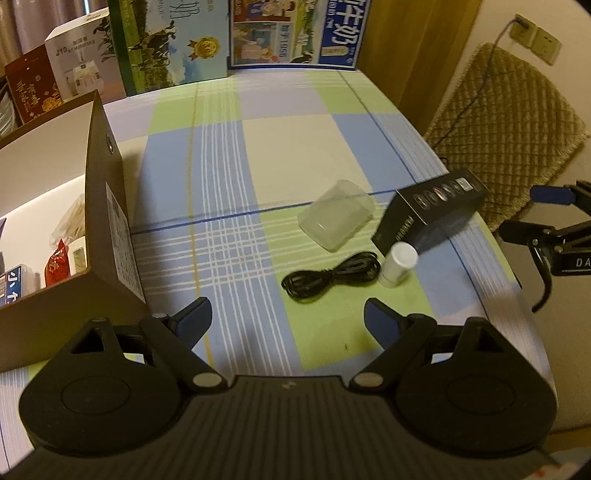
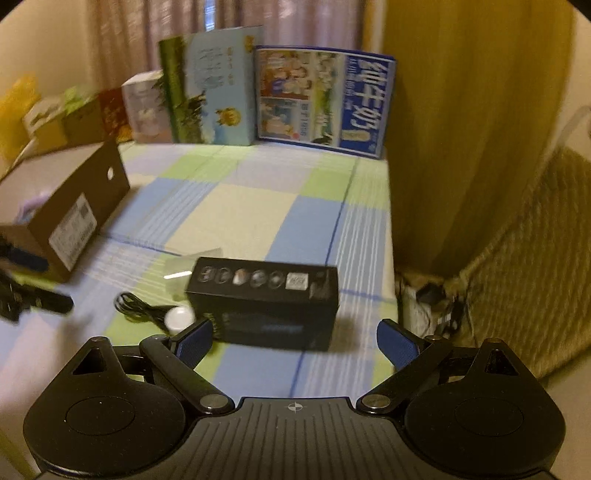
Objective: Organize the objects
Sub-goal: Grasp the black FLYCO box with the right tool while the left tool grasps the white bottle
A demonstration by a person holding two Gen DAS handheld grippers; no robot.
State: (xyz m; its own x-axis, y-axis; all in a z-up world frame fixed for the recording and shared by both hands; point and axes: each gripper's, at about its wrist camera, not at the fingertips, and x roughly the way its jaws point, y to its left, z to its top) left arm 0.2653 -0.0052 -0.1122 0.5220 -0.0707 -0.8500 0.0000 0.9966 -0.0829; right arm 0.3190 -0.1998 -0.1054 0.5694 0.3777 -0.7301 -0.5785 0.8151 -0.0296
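A black box (image 1: 430, 218) lies on the checked cloth near the table's right edge; it also shows in the right wrist view (image 2: 264, 306). Beside it lie a white cylinder (image 1: 398, 265), a coiled black cable (image 1: 330, 275) and a clear plastic cover (image 1: 337, 219). My left gripper (image 1: 288, 319) is open and empty, a little short of the cable. My right gripper (image 2: 295, 341) is open and empty, just in front of the black box; it also shows at the right edge of the left wrist view (image 1: 532, 210). An open brown cardboard box (image 1: 107, 221) with packets inside stands at the left.
Milk cartons (image 1: 295, 31) and other boxes (image 1: 79, 61) line the table's far edge. A quilted chair (image 1: 506, 122) and a wood panel stand past the right edge. Wall sockets (image 1: 535, 38) are at upper right.
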